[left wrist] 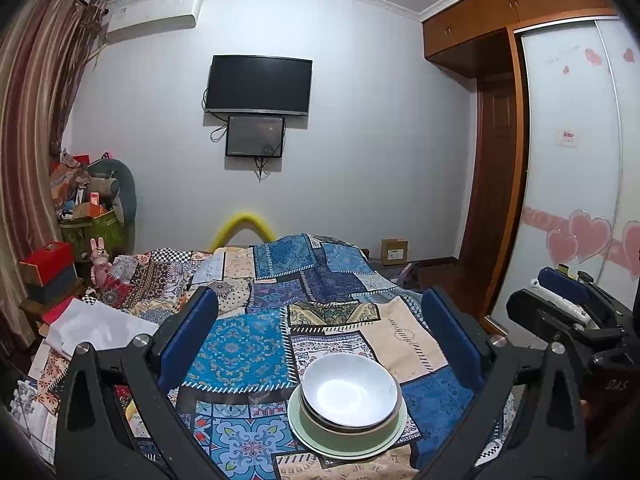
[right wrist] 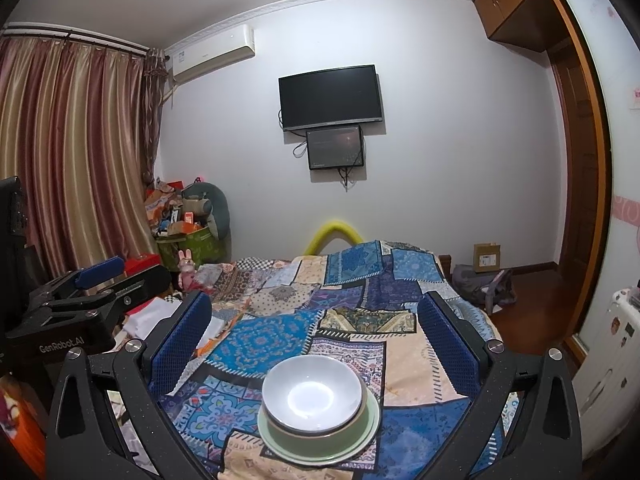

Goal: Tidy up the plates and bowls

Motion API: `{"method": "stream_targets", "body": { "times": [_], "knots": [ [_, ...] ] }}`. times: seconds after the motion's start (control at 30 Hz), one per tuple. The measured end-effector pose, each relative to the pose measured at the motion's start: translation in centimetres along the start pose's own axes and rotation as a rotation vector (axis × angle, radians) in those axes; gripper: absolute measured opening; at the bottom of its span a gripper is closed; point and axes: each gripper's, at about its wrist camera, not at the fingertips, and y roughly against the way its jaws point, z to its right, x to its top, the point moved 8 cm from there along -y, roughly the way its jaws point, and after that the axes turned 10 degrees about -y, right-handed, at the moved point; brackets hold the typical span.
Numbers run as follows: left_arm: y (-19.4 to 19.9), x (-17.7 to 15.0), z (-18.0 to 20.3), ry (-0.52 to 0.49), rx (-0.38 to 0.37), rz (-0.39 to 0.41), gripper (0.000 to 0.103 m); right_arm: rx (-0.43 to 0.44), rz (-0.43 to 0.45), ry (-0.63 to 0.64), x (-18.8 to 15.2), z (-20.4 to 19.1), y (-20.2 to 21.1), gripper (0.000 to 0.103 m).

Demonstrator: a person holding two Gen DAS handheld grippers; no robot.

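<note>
Upright, white bowl (right wrist: 313, 397) nested in green bowl (right wrist: 320, 434), mouths upward.

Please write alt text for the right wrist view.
A white ceramic bowl sits nested in a green bowl on a pale green plate, on a patchwork bedspread, between the open blue-padded right gripper.

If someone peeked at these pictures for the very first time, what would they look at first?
Probably the stack of dishes: a white bowl nested in a green bowl on a pale green plate, sitting on the colourful patchwork bedspread near the camera. Next, the blue-padded fingers of the right tool, spread wide on either side of the stack without touching it. Further back, a black TV hangs on the white wall.
</note>
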Motion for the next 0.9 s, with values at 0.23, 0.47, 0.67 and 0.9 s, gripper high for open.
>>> {"method": "stream_targets", "body": {
  "times": [0.23,0.47,0.67,0.9],
  "knots": [
    [-0.02,0.02,0.15,-0.01,-0.006,0.003,0.103,0.007,-0.008,-0.011,0.02,0.1,-0.03,0.103],
    [-0.13,0.16,0.22,-0.009,-0.011,0.0,0.103,0.009,-0.005,-0.013,0.25,0.22,-0.02,0.103],
    [-0.18,0.16,0.46,-0.016,-0.015,-0.003,0.103,0.009,-0.002,-0.011,0.39,0.17,0.0,0.103],
    [-0.33,0.13,0.49,-0.002,-0.037,-0.009,0.103,0.008,-0.001,-0.011,0.42,0.19,-0.01,0.103]
  ]
}}
